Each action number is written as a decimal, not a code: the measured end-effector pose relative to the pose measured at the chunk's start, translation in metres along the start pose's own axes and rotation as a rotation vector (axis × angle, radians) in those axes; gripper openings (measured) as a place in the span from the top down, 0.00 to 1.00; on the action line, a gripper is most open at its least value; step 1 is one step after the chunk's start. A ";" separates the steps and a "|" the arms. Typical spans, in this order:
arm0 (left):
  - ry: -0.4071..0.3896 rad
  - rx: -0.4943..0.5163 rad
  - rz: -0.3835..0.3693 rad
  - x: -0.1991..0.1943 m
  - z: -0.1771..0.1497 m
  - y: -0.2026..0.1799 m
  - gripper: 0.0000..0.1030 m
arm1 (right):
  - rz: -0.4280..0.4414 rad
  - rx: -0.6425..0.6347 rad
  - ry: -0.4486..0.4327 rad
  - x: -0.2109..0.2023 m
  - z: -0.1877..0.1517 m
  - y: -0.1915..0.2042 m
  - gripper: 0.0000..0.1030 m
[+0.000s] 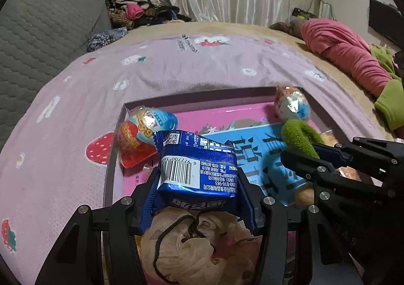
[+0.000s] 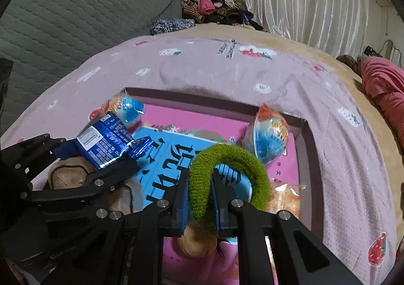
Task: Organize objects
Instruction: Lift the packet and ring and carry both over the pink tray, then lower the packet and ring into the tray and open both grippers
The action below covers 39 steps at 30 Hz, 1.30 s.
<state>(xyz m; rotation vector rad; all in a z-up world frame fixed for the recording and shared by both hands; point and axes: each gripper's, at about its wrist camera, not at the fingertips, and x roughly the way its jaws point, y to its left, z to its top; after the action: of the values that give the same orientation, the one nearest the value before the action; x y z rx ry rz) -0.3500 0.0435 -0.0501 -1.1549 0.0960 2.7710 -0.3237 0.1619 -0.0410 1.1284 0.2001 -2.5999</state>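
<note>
My left gripper is shut on a blue foil snack packet, held barcode up over the near left of a shallow dark-rimmed box. My right gripper is shut on a fuzzy green hair ring, which loops up above its fingers over the box's middle. Each wrist view also shows the other gripper: the right gripper with the green ring, and the left gripper with the packet.
The box lies on a pink strawberry-print sheet and holds a blue and pink book, two foil-wrapped egg toys, a cream scrunchie with a black tie, a brown ball and an orange packet. A grey quilted headboard stands left, with a clothes pile behind.
</note>
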 end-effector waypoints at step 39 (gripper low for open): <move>-0.117 -0.075 0.059 -0.059 0.009 0.018 0.16 | -0.008 0.125 -0.146 -0.059 0.006 -0.023 0.19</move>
<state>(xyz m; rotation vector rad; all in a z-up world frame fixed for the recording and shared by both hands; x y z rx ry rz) -0.3177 0.0203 -0.0016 -1.0189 0.0144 2.9097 -0.2969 0.1948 0.0065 0.9730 0.0105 -2.7201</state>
